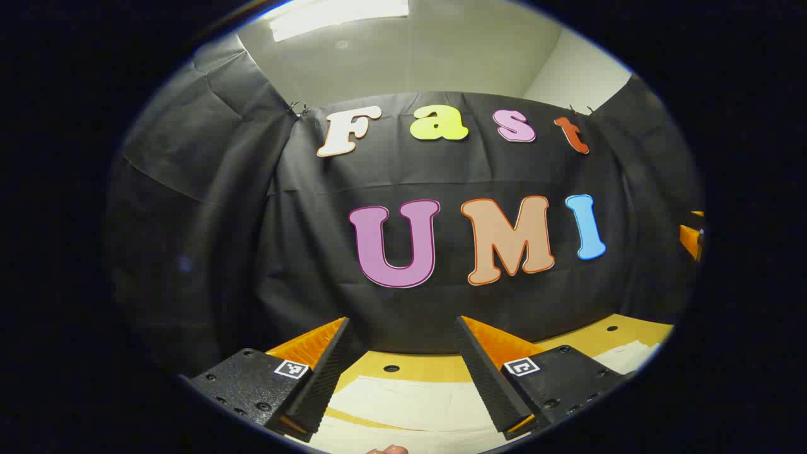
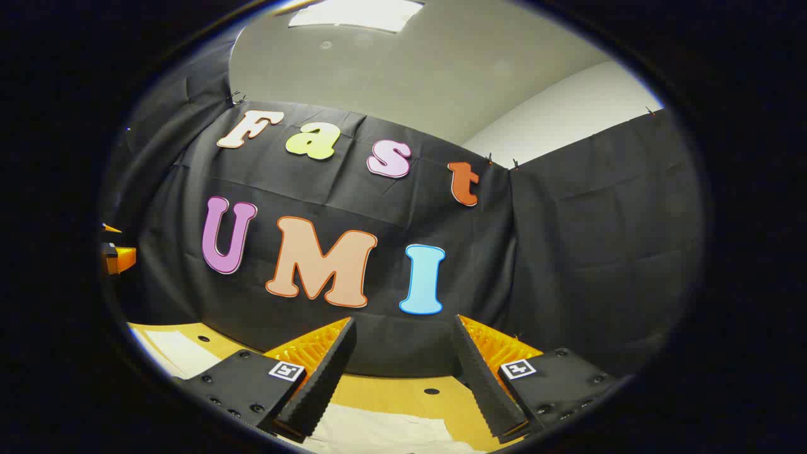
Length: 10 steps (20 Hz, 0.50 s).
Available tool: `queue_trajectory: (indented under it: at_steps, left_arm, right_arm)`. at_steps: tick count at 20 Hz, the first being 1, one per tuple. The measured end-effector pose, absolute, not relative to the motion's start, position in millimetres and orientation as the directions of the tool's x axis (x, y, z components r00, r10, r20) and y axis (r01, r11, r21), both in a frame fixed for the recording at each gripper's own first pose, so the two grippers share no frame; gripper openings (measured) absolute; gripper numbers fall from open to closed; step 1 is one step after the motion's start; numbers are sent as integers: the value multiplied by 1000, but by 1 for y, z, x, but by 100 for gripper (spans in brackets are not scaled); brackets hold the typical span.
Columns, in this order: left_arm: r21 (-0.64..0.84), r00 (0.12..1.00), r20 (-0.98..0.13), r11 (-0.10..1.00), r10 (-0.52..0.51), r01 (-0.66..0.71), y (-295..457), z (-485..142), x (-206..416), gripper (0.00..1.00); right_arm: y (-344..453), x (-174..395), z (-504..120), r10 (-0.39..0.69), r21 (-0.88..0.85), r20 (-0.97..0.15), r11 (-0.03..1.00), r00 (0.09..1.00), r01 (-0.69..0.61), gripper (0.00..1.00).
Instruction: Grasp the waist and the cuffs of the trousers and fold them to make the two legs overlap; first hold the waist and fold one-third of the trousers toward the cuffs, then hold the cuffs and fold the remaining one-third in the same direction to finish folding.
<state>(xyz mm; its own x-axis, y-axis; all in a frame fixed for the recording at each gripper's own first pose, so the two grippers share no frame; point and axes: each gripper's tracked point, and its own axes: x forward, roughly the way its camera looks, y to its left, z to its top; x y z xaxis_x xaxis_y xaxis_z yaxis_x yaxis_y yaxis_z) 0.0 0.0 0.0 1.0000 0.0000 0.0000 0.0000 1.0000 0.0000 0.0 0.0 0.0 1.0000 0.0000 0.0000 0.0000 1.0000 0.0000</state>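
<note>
Left gripper view looks level at the booth wall, so the left claw (image 1: 398, 372) is held up above the table (image 1: 630, 331), fingers spread wide with nothing between them. Below and ahead of its tips lies the pale trousers (image 1: 410, 400) cloth, flat on the table, and more of it shows off to the claw's right. At that view's right edge a bit of the other gripper appears.

In the right gripper view, the right claw (image 2: 403, 378) is likewise raised and parted, empty, with trousers (image 2: 378, 432) cloth just beneath its tips.

Judging from this, both claws are poised open above the garment so they can drop onto waist and cuffs; which end lies under which I cannot tell.
</note>
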Motion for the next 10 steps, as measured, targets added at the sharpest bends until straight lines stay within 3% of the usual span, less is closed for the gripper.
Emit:
queue_trajectory:
  at_steps: [1, 4, 5, 10]
  left_arm:
    - [5, 1000, -1, 1000, 6, -6, 1, 1, 1, 99]
    - [16, 1000, 8, 1000, 17, -17, 6, 2, -1, 92]
    - [19, 1000, 3, 1000, 12, -12, 6, 1, -2, 99]
    - [11, 1000, -2, 1000, 18, -17, 17, -3, -8, 96]
  right_arm:
    - [-1, 0, 1, 1, 1, 1, 1000, 1000, -1, 97]
    - [-2, 2, -6, 7, 4, -9, 1000, 1000, -7, 97]
    - [-3, 3, -7, 8, 5, -9, 1000, 1000, -8, 97]
    - [-5, 0, -15, 24, -5, -20, 1000, 1000, -24, 97]
